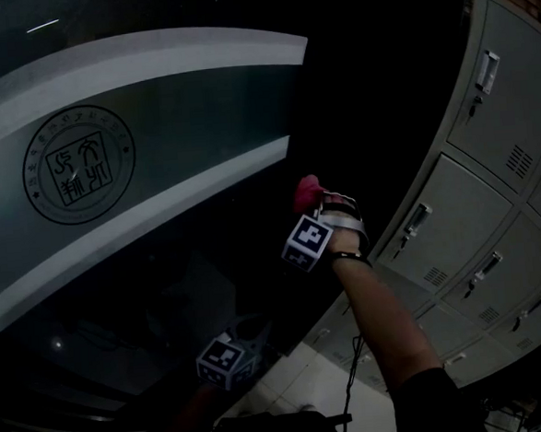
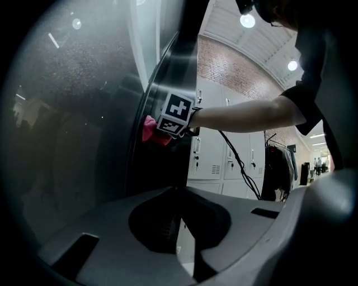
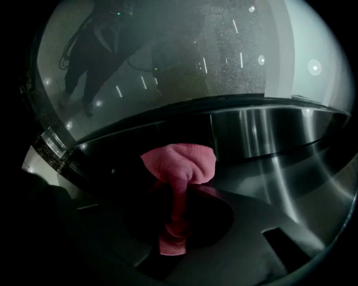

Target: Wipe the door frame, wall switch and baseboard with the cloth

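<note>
Two grippers (image 2: 178, 220) (image 3: 176, 220), one pink cloth (image 3: 182, 162), one glass door (image 1: 111, 175).

Down at the bottom there's the floor (image 1: 309, 374), pale tiles, only a small patch of it showing in the dim light. Grey metal lockers (image 1: 477, 196) stand on it in a row along the right. The dark door frame (image 1: 373, 102) runs down toward it, foot lost in shadow. A black cable (image 1: 354, 380) dangles over the tiles.
</note>
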Demonstrator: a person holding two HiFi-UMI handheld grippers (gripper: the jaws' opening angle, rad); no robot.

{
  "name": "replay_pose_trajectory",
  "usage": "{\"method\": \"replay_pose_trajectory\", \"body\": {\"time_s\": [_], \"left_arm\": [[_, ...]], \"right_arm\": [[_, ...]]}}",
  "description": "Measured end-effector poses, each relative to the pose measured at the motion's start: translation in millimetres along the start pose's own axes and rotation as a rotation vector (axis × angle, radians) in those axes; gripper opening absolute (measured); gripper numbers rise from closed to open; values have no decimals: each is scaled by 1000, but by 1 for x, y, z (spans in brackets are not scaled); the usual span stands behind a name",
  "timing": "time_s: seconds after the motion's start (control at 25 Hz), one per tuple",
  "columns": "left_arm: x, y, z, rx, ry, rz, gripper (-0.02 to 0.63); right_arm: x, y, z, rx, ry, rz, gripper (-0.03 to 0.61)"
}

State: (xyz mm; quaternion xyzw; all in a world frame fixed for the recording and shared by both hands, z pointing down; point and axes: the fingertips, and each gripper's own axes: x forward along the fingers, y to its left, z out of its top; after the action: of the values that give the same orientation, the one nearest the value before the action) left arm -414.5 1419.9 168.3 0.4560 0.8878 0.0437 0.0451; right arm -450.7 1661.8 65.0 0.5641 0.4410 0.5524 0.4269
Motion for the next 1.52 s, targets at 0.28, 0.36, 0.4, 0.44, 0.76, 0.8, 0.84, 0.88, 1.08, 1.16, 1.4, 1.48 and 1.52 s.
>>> {"method": "replay_pose_trajectory", "body": {"time_s": [0.28, 0.36, 0.4, 0.44, 0.76, 0.8, 0.84, 0.88, 1.08, 1.16, 1.4, 1.48, 1.52], "left_arm": [[8, 16, 16, 6, -37, 11, -6], [7, 20, 16, 4, -35, 15, -6], [7, 22, 14, -2, -34, 19, -6], [7, 23, 12, -9, -30, 24, -6], [7, 22, -7, -44, 8, 18, -6], [7, 22, -8, -46, 10, 18, -6], [7, 23, -8, -47, 9, 19, -6], [7, 24, -9, -50, 7, 22, -6], [5, 26, -13, -69, 16, 27, -6], [5, 28, -16, -70, 24, 30, -6], [2, 36, -21, -79, 40, 46, -6], [1, 39, -23, -80, 44, 56, -6], [0, 41, -24, -82, 46, 61, -6]], "right_arm": [[-2, 3, 9, 70, -35, -8, 55], [0, 11, 10, 106, -35, 20, 55], [0, 15, 10, 106, -33, 29, 55], [1, 19, 11, 100, -32, 37, 55], [12, 69, 9, 63, -10, 100, 55], [12, 76, 8, 60, -7, 119, 55], [13, 83, 8, 58, -5, 136, 55], [14, 89, 8, 54, -5, 145, 55], [26, 113, 7, 35, -4, 151, 55], [28, 121, 8, 38, -1, 162, 55], [38, 157, 6, 36, 19, 221, 55], [42, 165, 5, 26, 25, 226, 55], [43, 169, 5, 27, 25, 234, 55]]}}
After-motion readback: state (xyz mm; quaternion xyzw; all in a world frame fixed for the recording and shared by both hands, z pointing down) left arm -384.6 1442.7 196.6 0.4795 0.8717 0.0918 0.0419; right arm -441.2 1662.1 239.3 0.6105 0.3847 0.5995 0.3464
